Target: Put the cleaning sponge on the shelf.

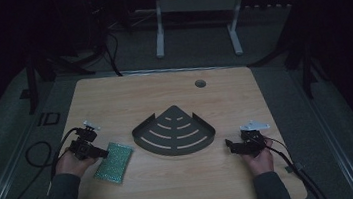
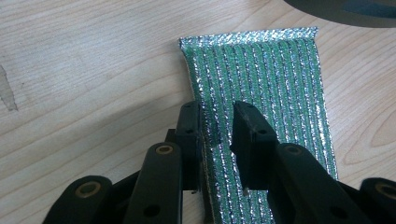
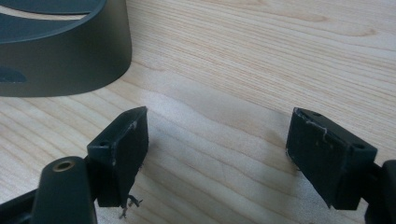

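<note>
The left claw (image 2: pixel 217 123) stands part open, its two black jaws a narrow gap apart above the green glittery pouch (image 2: pixel 261 98). The pouch lies flat on the tabletop (image 2: pixel 84 74) and runs from the bottom middle of the left gripper view up toward the upper right. The left-hand jaw sits over the pouch's near left edge and the other over its middle; whether the pads touch the fabric cannot be told, but they do not pinch it. In the high view the left claw (image 1: pixel 101 152) is at the left of the frame, its tips at the near left edge of the pouch (image 1: pixel 114 162), which lies slanted at the lower left of the tabletop (image 1: pixel 175 190).

The right claw (image 3: pixel 217 156) is wide open with nothing between its jaws, bare wood below. In the high view the right claw (image 1: pixel 230 144) rests at the right of the frame, pointing toward the tray.

The dark fan-shaped tray (image 1: pixel 174 131) sits in the middle of the tabletop, empty, with curved slots in its floor. Its rounded wall (image 3: pixel 65 56) shows at the upper left of the right gripper view, near the claw but apart from it. The pouch lies just beside the tray's left corner, not touching.

A round hole (image 1: pixel 200 83) is in the tabletop at the upper middle. A white stand (image 1: pixel 194 12) is on the floor beyond the far edge.
</note>
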Available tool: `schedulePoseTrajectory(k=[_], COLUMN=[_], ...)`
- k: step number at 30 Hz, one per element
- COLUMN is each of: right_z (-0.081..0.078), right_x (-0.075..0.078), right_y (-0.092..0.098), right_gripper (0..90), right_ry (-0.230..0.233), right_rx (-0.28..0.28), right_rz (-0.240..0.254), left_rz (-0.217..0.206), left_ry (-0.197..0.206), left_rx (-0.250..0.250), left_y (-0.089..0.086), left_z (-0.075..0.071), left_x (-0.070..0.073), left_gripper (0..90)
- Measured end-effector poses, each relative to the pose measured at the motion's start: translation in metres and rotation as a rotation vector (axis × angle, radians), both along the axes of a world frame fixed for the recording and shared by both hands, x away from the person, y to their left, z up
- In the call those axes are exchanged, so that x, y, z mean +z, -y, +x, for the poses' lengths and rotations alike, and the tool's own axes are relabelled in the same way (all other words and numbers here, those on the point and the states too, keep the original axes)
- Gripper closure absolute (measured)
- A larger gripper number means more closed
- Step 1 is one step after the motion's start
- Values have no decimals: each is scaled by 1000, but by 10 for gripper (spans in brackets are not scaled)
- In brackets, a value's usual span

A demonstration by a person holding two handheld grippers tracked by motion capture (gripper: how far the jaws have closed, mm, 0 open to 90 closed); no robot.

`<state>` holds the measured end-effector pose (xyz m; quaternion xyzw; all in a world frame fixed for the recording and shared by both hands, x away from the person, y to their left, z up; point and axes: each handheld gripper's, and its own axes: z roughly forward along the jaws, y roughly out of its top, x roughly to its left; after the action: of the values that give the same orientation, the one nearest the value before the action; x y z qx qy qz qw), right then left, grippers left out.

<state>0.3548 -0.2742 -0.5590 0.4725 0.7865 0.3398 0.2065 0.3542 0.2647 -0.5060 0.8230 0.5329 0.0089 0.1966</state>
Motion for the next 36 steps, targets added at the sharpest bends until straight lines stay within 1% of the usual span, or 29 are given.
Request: schedulePoseTrajectory(k=[7, 10, 11, 13, 18, 22, 29, 32, 36], right_z=[0, 0, 0, 0, 0, 0, 0, 0, 0], right_x=[0, 0, 0, 0, 0, 0, 0, 0, 0], right_y=[0, 0, 0, 0, 0, 0, 0, 0, 0], right_gripper=[206, 206, 206, 206, 206, 206, 206, 206, 206], right_ry=[0, 0, 0, 0, 0, 0, 0, 0, 0], right_rx=[0, 0, 0, 0, 0, 0, 0, 0, 0], right_rz=[0, 0, 0, 0, 0, 0, 0, 0, 0], left_rz=[0, 6, -2, -11, -19, -16, -36, -41, -52], left_ry=[-53, -79, -86, -88, -91, -103, -135, -145, -155], left_rx=[-1, 7, 9, 10, 6, 4, 42, 45, 30], left_y=[-3, -3, -4, -4, -4, -2, -5, -4, -3], left_z=[8, 10, 10, 11, 11, 12, 14, 14, 15], left_x=[-2, -6, -7, -9, -6, -8, -11, -12, -12], left_gripper=[723, 723, 725, 726, 726, 730, 724, 747, 802])
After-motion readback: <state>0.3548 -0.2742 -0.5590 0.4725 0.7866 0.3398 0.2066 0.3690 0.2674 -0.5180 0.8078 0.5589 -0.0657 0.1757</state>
